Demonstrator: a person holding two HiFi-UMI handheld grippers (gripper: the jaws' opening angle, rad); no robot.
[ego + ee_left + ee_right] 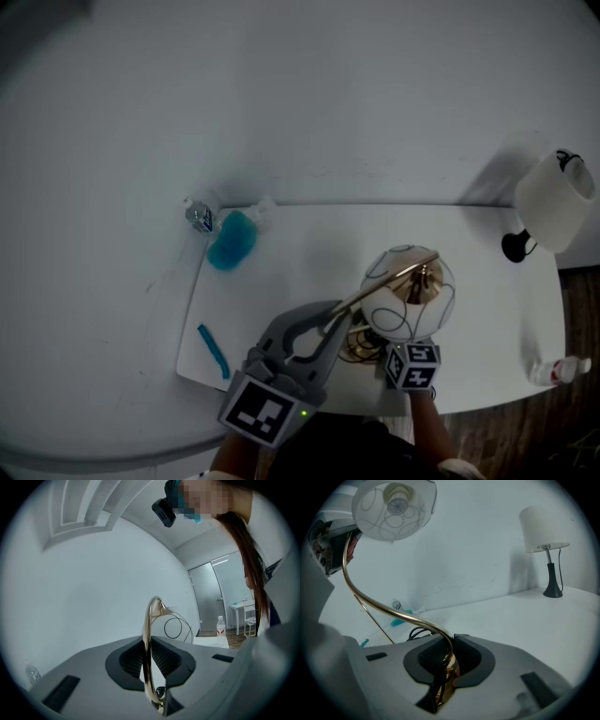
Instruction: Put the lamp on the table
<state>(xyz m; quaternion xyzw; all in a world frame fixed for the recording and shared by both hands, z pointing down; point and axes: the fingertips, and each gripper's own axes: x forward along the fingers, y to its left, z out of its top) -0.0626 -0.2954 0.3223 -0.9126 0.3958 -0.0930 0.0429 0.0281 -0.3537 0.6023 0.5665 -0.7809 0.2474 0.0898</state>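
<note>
Because both grippers grasp only the thin brass stem of the globe-shaded lamp (pixel 409 292), the chief hazard is rotation. The left gripper (pixel 339 317) is closed on the upper arc and the right gripper (pixel 449 662) is closed on the stem just above the base. The shade overhangs both grips, so the smooth tube could twist between the pads and swing the shade down. The lamp is at the near edge of the white surface (pixel 319 246); whether its base touches cannot be told, and a release there might tip it off the edge. A black cord (pixel 410 632) beside the base could snag. Apart from the lamp lie a blue bottle (pixel 232 242), a small clear bottle (pixel 199 216), a blue pen-like strip (pixel 214 349), a second lamp (pixel 553 199) with a white drum shade, and a red-labelled bottle (pixel 559 370); none blocks the bare middle.
</note>
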